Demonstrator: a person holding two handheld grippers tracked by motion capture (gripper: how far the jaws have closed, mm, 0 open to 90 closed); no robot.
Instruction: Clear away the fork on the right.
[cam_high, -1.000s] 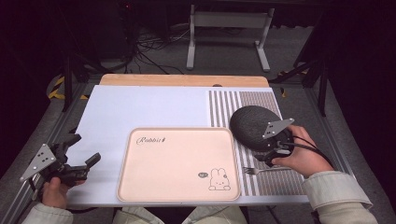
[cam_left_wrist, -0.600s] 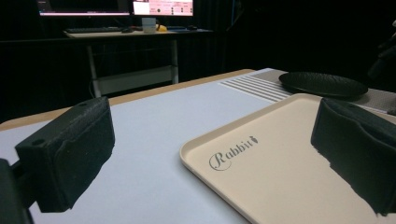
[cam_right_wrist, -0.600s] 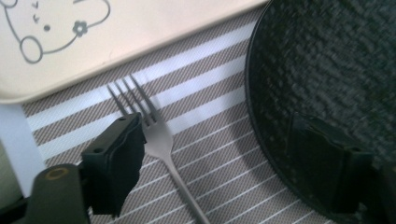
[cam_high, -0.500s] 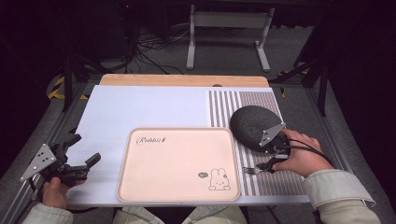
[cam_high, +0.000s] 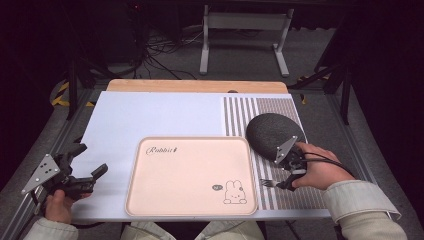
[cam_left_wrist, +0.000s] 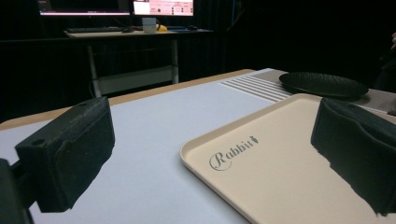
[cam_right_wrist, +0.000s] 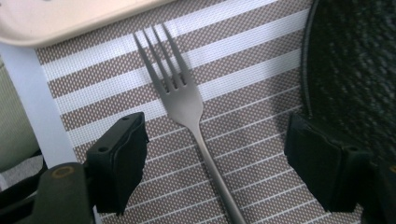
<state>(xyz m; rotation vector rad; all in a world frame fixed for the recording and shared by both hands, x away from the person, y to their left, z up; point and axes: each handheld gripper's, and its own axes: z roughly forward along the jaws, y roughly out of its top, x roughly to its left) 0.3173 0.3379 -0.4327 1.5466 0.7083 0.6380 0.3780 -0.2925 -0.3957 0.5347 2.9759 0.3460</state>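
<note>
steel fork (cam_right_wrist: 184, 100) is lying between the right gripper (cam_right_wrist: 215, 161)'s spread jaws for grasping; left gripper (cam_left_wrist: 210, 154) is idling, jaws apart, beside the tray (cam_high: 150, 200).

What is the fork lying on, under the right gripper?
The fork lies flat on the striped placemat, between the open jaws of the right gripper. Its tines point toward the beige tray. The handle's end runs out of the right gripper view.

fork (cam_right_wrist: 187, 100) handle cut off, plate (cam_right_wrist: 355, 65) perhaps half-cropped
</note>
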